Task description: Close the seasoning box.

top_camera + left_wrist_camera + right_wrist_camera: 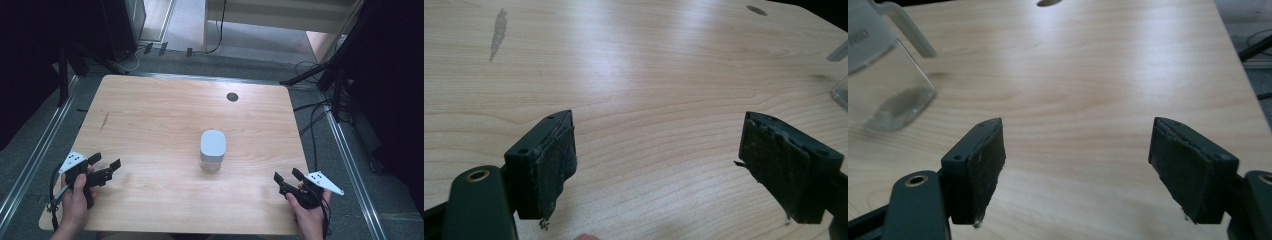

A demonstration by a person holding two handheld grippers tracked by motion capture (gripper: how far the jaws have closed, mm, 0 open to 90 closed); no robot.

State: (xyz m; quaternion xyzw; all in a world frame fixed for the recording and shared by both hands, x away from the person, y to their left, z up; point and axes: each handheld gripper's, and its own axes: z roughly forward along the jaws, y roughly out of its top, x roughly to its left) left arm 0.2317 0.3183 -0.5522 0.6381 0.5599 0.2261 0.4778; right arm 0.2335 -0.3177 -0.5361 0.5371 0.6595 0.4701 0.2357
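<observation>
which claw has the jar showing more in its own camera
The right claw: its view shows the jar body and lid at upper left.

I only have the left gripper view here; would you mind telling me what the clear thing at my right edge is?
Observer: It is a clear container with a white lid, standing upright near the middle of the table.
Operator: Thank you. Is the other gripper anywhere near it?
Observer: No, the right gripper sits apart from it at the table's near right corner, jaws open.
Operator: And is mine holding anything?
Observer: No, the left gripper is open, at the near left.
</observation>
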